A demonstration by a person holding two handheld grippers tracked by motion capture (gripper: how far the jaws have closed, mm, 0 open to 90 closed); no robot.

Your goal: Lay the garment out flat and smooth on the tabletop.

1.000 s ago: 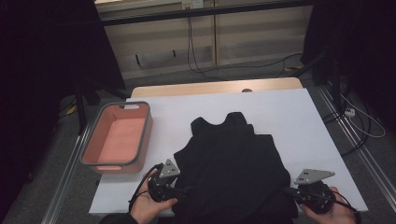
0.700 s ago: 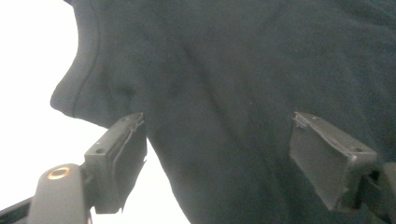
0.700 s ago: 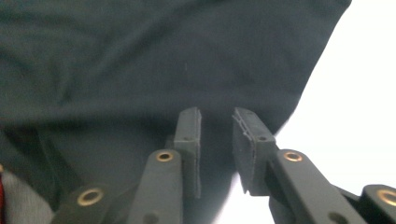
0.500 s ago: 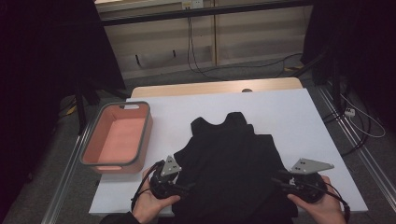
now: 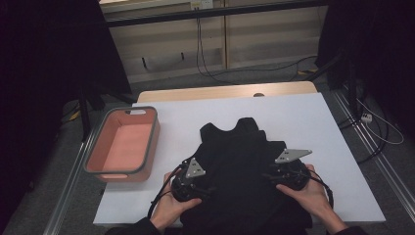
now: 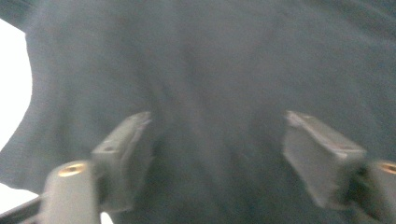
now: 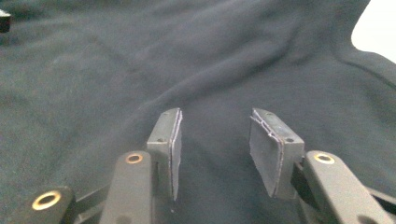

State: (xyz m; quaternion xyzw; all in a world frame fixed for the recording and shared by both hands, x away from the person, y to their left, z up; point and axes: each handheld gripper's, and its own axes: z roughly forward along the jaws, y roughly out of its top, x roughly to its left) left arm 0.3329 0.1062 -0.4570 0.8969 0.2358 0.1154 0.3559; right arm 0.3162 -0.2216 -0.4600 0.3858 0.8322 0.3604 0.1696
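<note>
Garment (image 5: 240,171) is laid flat for folding; left gripper (image 6: 217,140) is held wide, empty; right gripper (image 7: 215,149), just opening, is part-open, empty.

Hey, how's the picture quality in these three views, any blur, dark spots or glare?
High view: dim, surroundings nearly black, white table and pink bin readable, black garment shows little detail. Left gripper view: motion-blurred, left gripper soft-edged, white table blown out at the left edge. Right gripper view: sharp, right gripper crisp, garment folds clear, table overexposed at top right.
</note>
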